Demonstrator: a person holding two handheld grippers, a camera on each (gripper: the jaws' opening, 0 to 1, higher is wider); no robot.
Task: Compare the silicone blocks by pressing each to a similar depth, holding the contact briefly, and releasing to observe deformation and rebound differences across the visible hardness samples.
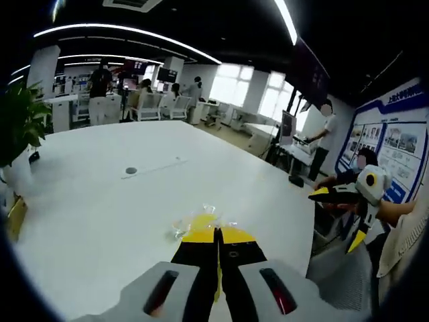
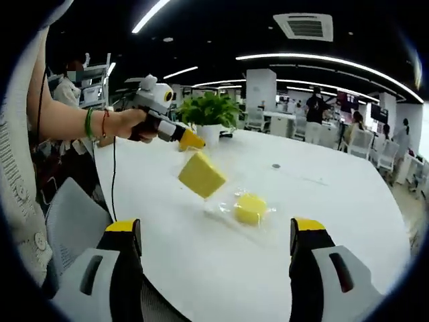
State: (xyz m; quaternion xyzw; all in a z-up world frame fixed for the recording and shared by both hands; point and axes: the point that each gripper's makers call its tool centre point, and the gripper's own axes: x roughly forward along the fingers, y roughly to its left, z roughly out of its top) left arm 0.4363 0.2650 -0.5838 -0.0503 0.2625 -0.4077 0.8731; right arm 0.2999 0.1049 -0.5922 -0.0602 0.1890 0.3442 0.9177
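Over a white table (image 1: 94, 201) my left gripper (image 1: 216, 232) has its jaws pressed together, with crinkled clear wrap and a bit of yellow just past the tips. From the right gripper view that left gripper (image 2: 191, 141) is in a person's hand, and a tilted yellow silicone block (image 2: 201, 174) hangs off its tips above the table (image 2: 335, 208), seemingly held by its wrap. A smaller yellow block (image 2: 249, 208) lies in clear plastic on the table. My right gripper (image 2: 216, 228) is wide open short of both blocks. It also appears as the right gripper (image 1: 338, 218), hand-held off the table's edge.
A potted plant (image 2: 211, 111) stands at one table corner, also seen as the plant (image 1: 17, 124). A small grey round insert (image 1: 131, 170) sits mid-table. A grey chair (image 2: 74, 215) is at the table's edge. People, desks and wall posters (image 1: 395, 147) fill the room behind.
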